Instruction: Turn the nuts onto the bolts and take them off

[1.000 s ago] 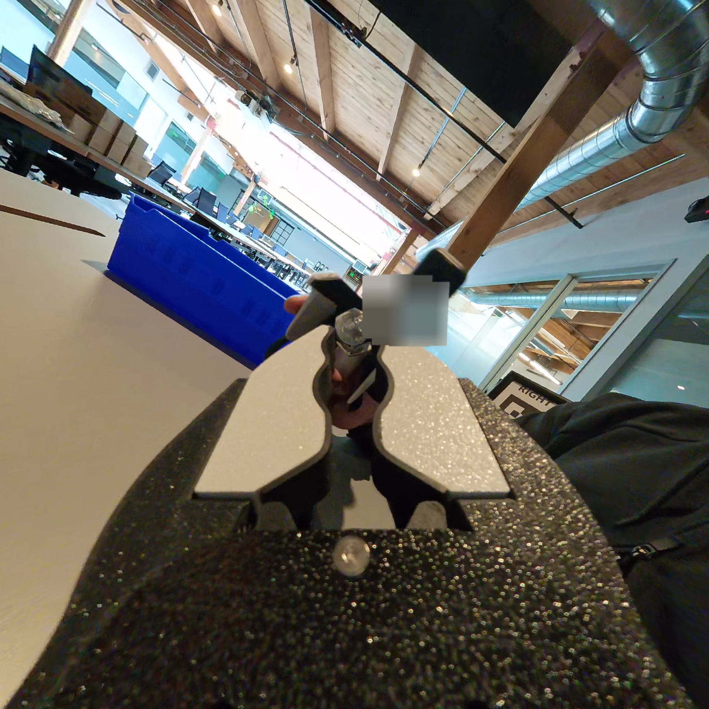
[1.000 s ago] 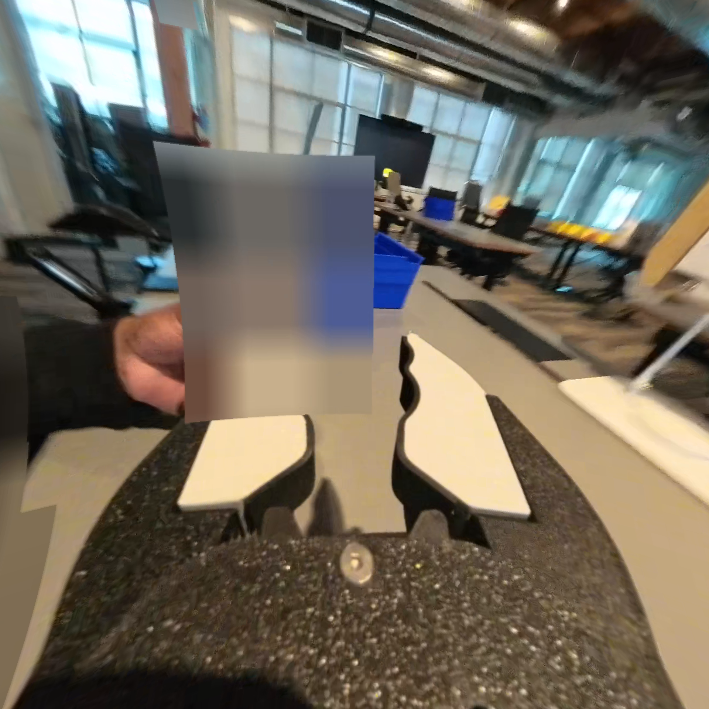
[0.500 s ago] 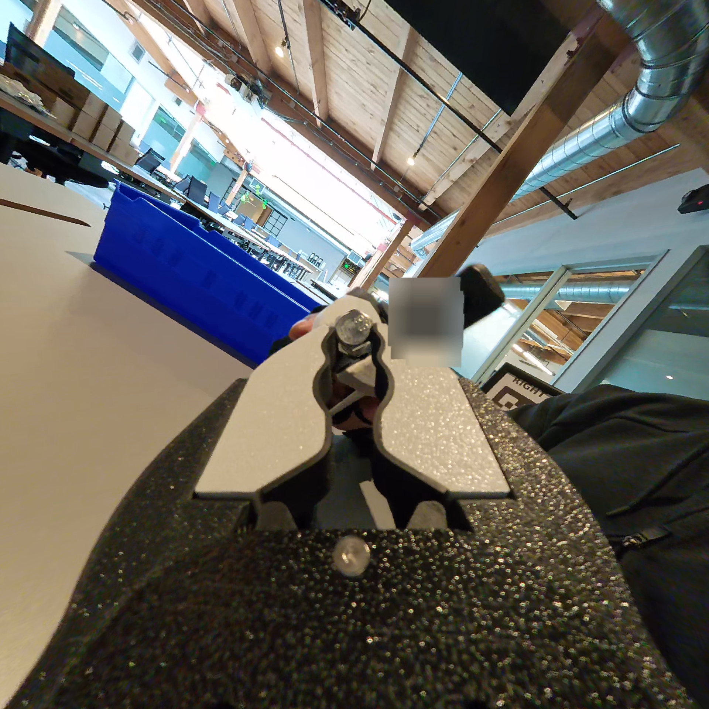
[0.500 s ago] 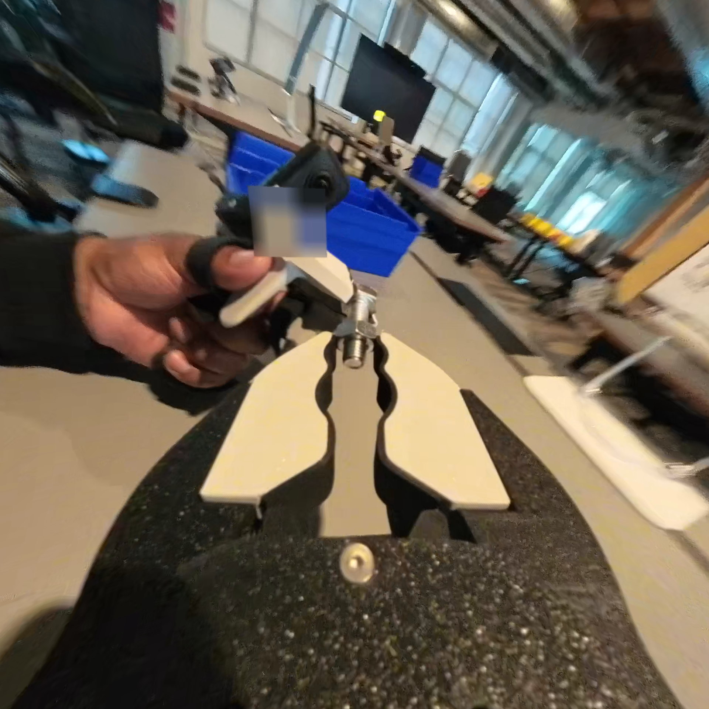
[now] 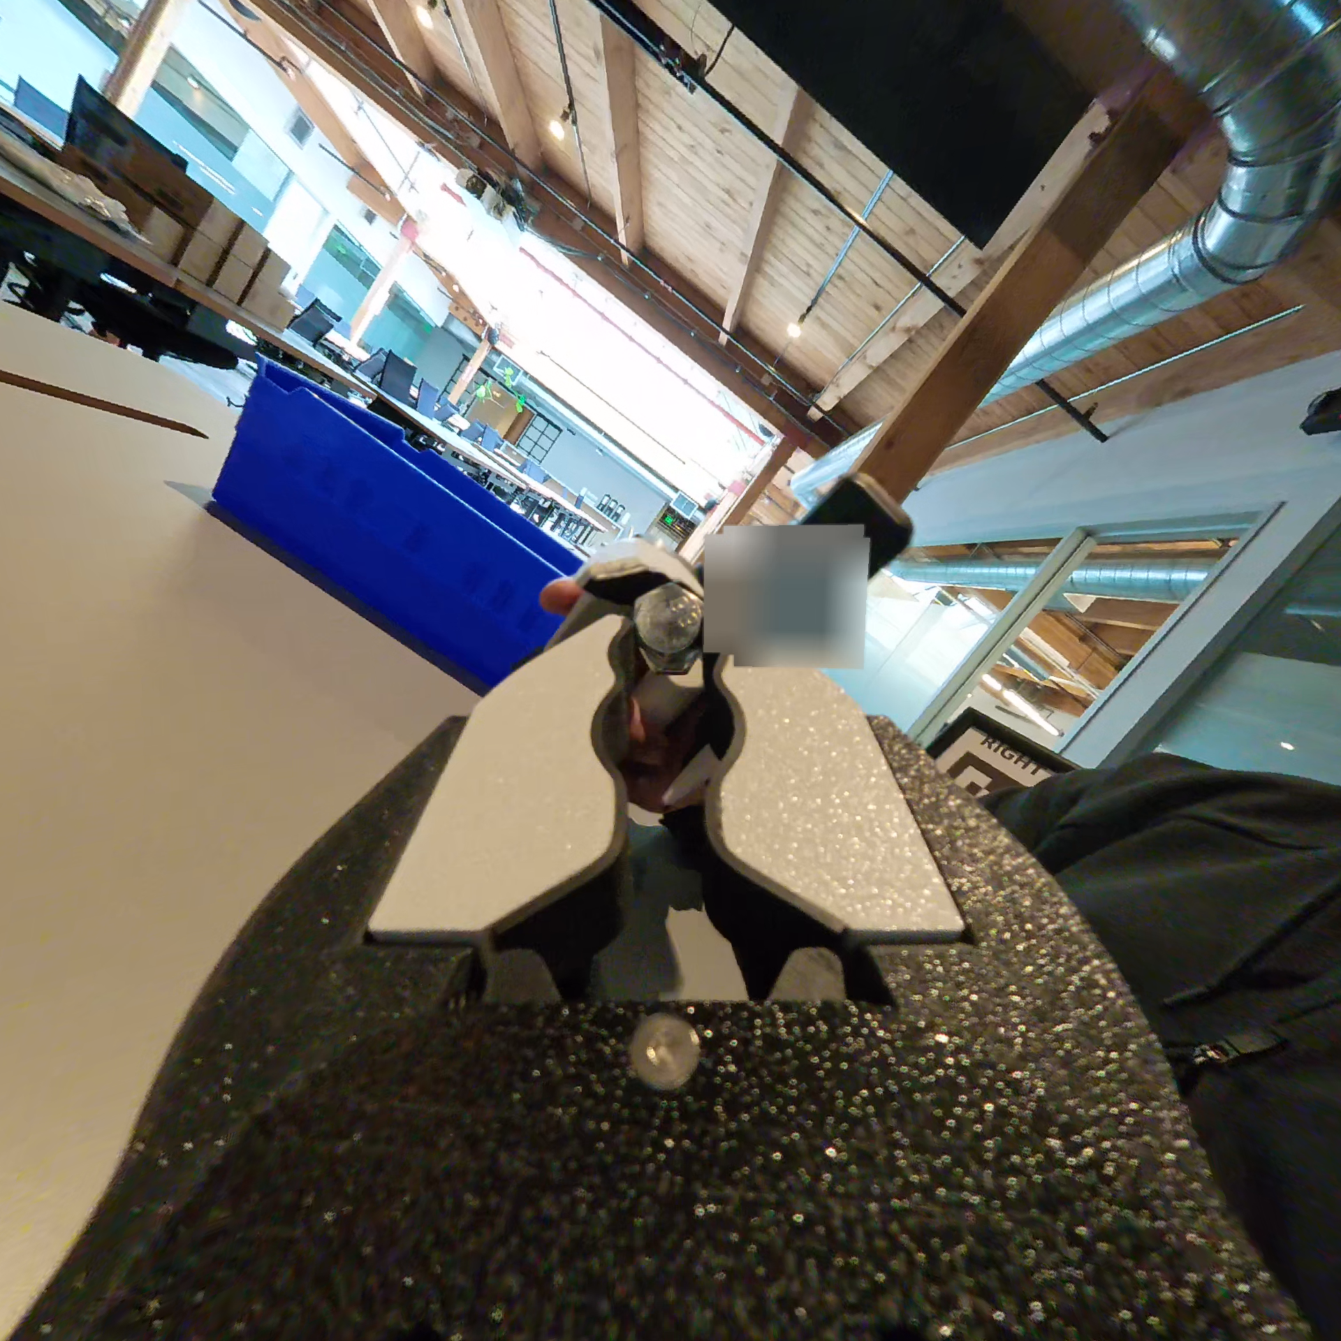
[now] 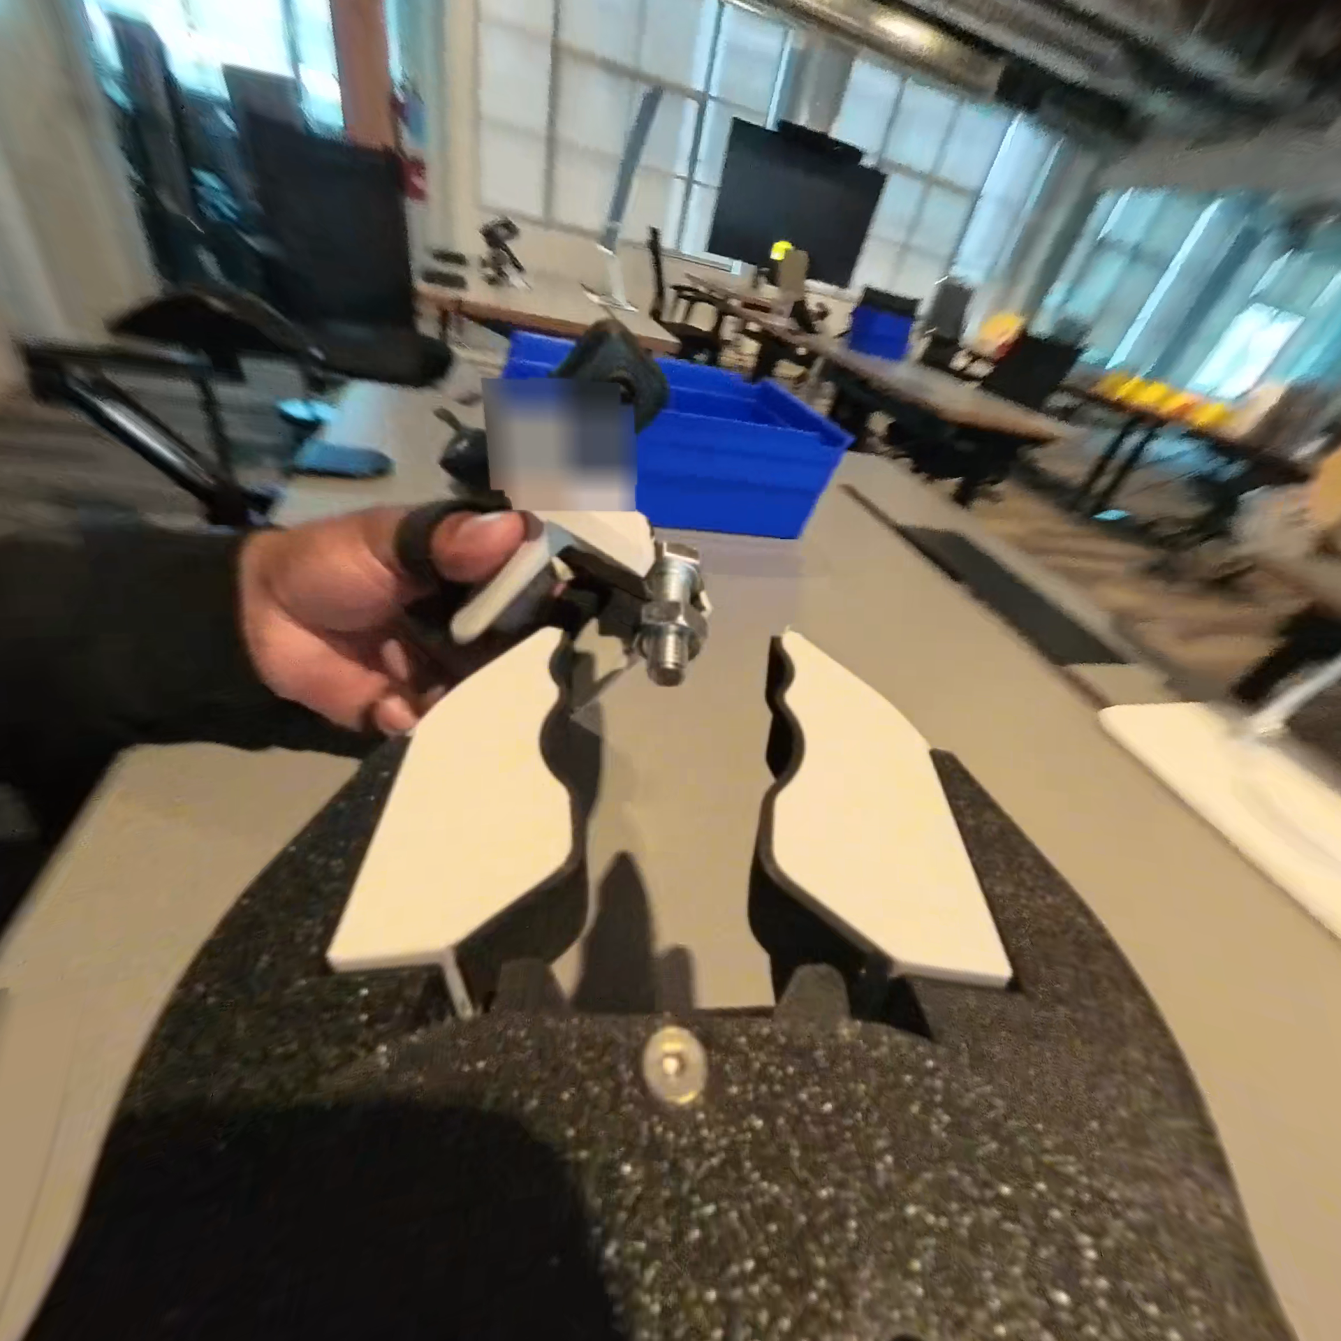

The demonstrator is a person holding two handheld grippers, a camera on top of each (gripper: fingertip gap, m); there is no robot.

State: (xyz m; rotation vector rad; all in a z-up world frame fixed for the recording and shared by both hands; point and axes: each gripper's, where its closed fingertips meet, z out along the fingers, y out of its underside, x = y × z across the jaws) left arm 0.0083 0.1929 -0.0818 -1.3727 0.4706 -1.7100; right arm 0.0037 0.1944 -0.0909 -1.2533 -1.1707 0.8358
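Bolt held over a plain grey tabletop in an open-plan workshop.

The left gripper (image 5: 666, 657), frame centre in its own view, was closed on a silver steel bolt (image 5: 666, 630) by the head; a silver hex nut (image 6: 666, 615) sat on the thread. The right gripper (image 6: 667, 671) stood with its fingers spread wide and empty, the bolt tip just beyond them. The grey tabletop (image 6: 907, 696) carried a blue plastic bin (image 6: 733, 472) at upper centre and a white board (image 6: 1233, 784) at right. A wooden-beamed ceiling (image 5: 726, 189) and silver duct (image 5: 1161, 276) filled the upper frame; desks, chairs and a black wall screen (image 6: 794, 199) stood behind.
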